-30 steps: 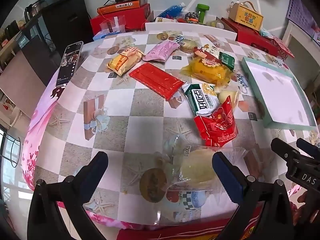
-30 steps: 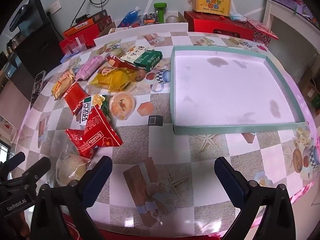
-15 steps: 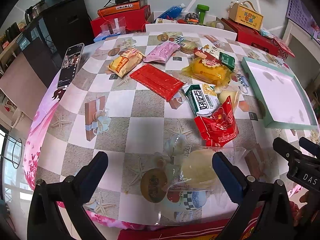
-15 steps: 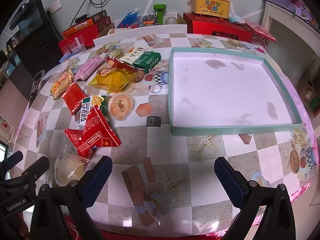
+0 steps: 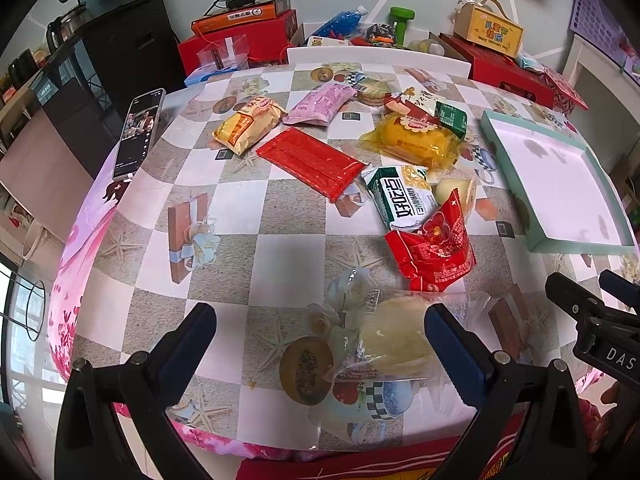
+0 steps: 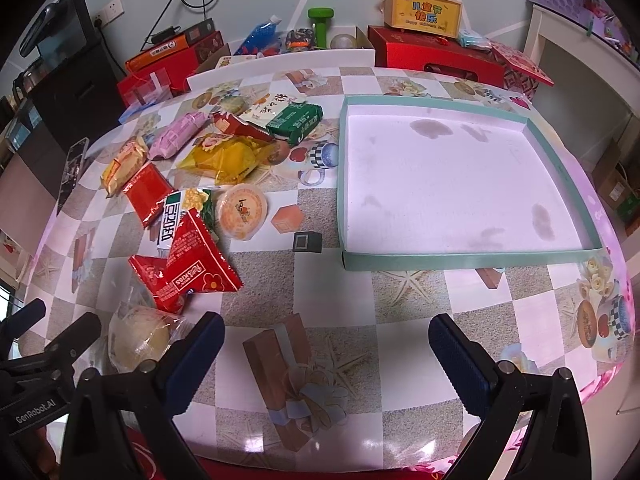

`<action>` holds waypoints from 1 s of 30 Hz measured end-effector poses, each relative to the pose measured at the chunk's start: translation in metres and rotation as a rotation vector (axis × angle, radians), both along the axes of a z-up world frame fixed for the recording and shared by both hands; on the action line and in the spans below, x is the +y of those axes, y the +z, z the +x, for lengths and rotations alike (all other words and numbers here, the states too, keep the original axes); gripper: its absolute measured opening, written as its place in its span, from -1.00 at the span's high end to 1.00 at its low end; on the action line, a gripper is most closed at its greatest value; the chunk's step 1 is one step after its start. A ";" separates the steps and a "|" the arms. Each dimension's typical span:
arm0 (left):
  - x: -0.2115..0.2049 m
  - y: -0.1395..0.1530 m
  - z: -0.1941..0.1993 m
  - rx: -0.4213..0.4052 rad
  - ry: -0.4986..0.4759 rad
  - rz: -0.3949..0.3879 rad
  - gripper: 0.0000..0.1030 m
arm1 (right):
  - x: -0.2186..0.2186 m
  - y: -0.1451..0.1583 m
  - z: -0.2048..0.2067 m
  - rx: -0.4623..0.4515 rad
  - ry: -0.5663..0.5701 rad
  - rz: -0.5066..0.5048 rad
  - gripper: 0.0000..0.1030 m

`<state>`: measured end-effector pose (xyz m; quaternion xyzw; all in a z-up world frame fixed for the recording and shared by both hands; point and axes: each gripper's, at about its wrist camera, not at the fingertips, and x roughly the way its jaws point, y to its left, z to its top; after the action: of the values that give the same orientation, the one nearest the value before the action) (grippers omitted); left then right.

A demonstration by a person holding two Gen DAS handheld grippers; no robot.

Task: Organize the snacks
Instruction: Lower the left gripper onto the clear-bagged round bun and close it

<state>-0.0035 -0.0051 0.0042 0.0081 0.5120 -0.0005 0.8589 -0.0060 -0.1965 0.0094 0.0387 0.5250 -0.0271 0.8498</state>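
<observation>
Snack packets lie loose on the left half of a round table, and a shallow teal-rimmed tray (image 6: 460,260) (image 5: 506,178) sits on the right with nothing in it. My left gripper (image 5: 320,320) is open at the near edge. A pale bun in clear wrap (image 5: 396,336) (image 6: 138,338) lies between its fingers, close to the right finger (image 5: 448,332). Just beyond the bun are a red triangular packet (image 5: 434,248) (image 6: 192,264) and a green-white packet (image 5: 402,198). My right gripper (image 6: 326,330) is open over bare tablecloth, in front of the tray.
Further back lie a flat red packet (image 5: 312,160), a yellow packet (image 5: 416,142), a pink packet (image 5: 320,104), an orange bun packet (image 5: 248,122) and a jelly cup (image 6: 242,212). A phone (image 5: 138,132) rests at the left edge. Red boxes (image 6: 436,56) stand behind the table.
Both views shift only slightly. Nothing on the table has moved, and both grippers stay open at the near edge.
</observation>
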 end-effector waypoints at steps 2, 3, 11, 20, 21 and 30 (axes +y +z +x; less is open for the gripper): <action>-0.001 -0.001 0.000 -0.003 -0.004 0.003 -1.00 | 0.000 0.000 0.000 0.001 0.000 -0.001 -1.00; -0.001 -0.001 0.000 0.001 -0.004 0.007 -1.00 | 0.000 0.000 0.000 0.002 0.001 0.000 -1.00; -0.004 0.000 -0.001 -0.020 -0.021 0.011 -1.00 | 0.002 0.000 -0.001 0.004 0.007 -0.006 -1.00; -0.009 -0.003 0.000 -0.005 -0.065 0.003 -1.00 | 0.002 0.004 -0.002 -0.003 0.013 0.001 -1.00; -0.010 -0.005 0.002 0.012 -0.082 -0.005 -1.00 | 0.002 0.005 -0.002 -0.006 0.013 0.001 -1.00; -0.033 -0.030 0.014 0.166 -0.210 -0.057 -1.00 | 0.002 0.002 0.002 0.007 0.008 0.010 -1.00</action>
<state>0.0102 -0.0377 -0.0254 0.0372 0.5773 -0.1056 0.8088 -0.0038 -0.1949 0.0119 0.0406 0.5282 -0.0211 0.8479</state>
